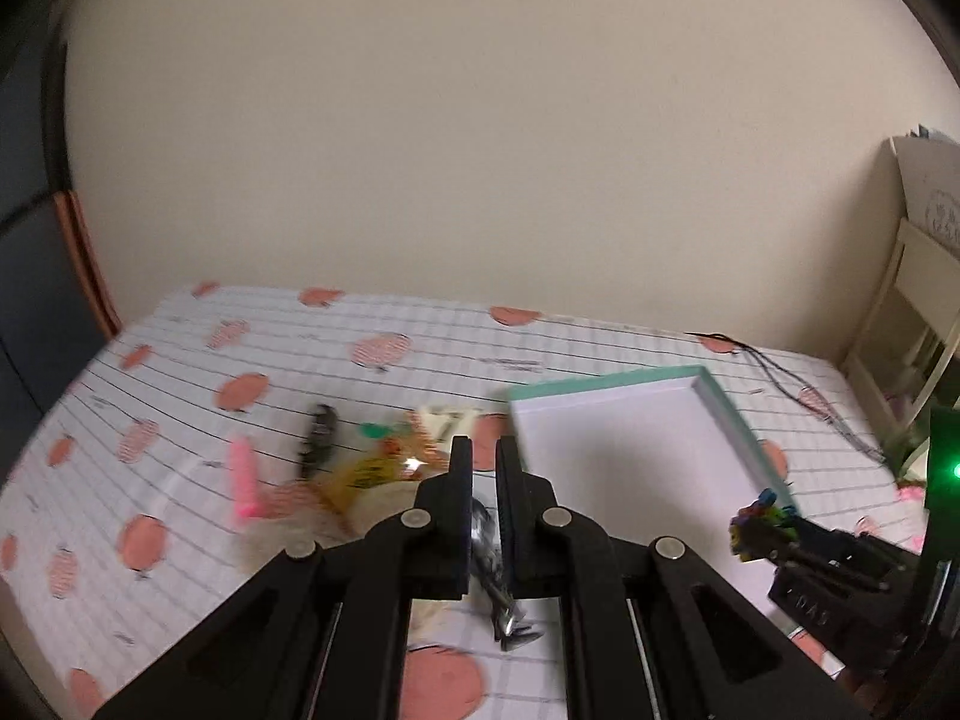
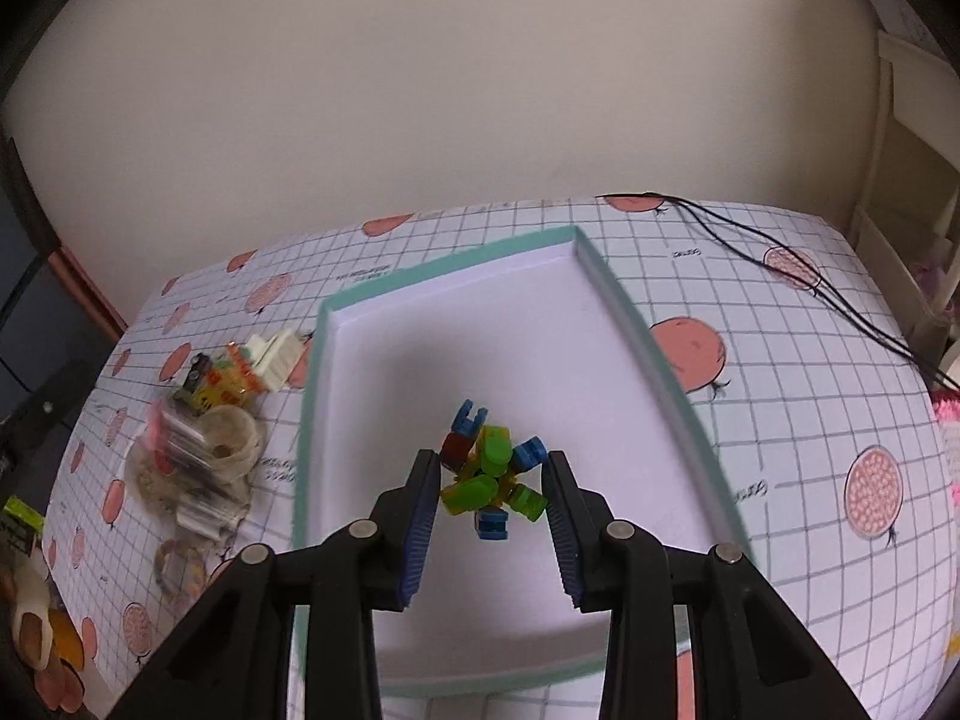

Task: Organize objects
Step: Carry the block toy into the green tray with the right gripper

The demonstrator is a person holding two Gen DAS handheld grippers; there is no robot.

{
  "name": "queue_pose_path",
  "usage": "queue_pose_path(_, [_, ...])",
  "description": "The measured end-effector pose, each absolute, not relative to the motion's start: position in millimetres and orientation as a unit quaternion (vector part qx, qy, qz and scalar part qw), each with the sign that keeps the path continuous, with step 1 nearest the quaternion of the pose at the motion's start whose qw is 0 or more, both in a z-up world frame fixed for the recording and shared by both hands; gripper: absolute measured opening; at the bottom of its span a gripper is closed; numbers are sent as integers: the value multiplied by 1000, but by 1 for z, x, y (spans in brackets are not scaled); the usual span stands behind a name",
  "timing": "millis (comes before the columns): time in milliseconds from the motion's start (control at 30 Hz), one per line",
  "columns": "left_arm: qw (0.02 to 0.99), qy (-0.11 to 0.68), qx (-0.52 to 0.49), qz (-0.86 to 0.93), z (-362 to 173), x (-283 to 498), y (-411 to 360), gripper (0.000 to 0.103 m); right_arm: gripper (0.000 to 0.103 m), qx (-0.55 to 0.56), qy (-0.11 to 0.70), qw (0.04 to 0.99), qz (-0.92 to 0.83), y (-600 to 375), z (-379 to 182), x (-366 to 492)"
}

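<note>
A table (image 2: 780,396) with a grid cloth printed with pink fruits carries a shallow white box with a teal rim (image 2: 636,324). A pile of small things (image 2: 222,420) lies on the cloth just left of the box. The right gripper (image 2: 489,483) is above the box floor, its jaws apart, with a coloured block toy (image 2: 492,474) between them. The left gripper (image 1: 483,462) is closed on a shiny metal piece (image 1: 489,546), beside the near-left corner of the box.
</note>
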State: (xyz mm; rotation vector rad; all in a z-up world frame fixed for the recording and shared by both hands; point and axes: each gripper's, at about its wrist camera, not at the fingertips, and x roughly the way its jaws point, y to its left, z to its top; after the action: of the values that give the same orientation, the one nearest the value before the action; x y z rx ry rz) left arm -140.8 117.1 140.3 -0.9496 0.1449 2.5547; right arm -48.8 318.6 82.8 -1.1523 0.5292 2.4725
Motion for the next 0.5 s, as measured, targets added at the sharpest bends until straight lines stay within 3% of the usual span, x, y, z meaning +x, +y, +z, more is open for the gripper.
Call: queue_pose_path(500, [174,5,-413,894,91,-206,99,7,37,-430,176,195,864,348,57,-74])
